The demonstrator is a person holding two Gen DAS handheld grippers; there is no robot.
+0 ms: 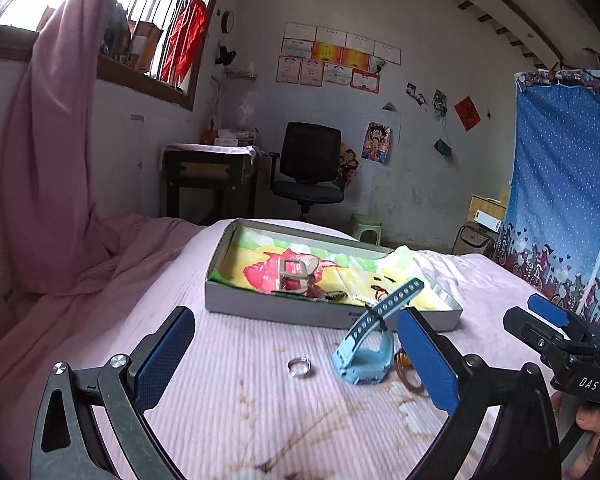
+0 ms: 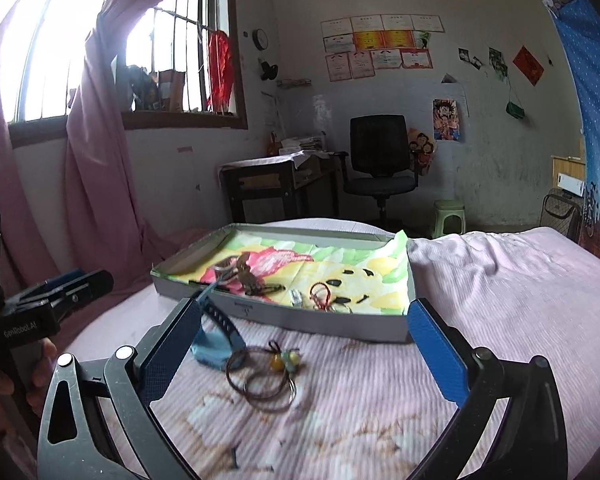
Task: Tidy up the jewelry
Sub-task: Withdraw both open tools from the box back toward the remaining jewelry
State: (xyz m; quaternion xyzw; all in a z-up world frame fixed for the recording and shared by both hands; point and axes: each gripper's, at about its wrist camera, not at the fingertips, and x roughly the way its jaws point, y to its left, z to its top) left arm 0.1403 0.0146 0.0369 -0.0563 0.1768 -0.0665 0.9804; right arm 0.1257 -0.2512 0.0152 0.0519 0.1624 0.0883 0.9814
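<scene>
A silver ring lies on the pink bedsheet between the wide-apart fingers of my left gripper, which is open and touches nothing. A light blue watch stands beside its right finger, strap raised. Brown cord bracelets with yellow beads lie in front of my right gripper, also open and empty, with the watch at its left finger. Behind them sits a shallow grey box lined with cartoon cloth, holding a red cord bracelet, a silver piece and dark clips.
The bed carries everything; pink curtains hang at its left. Beyond the bed stand a desk, an office chair and a green stool. A blue fabric wardrobe is at right. A hand holds the left gripper's handle.
</scene>
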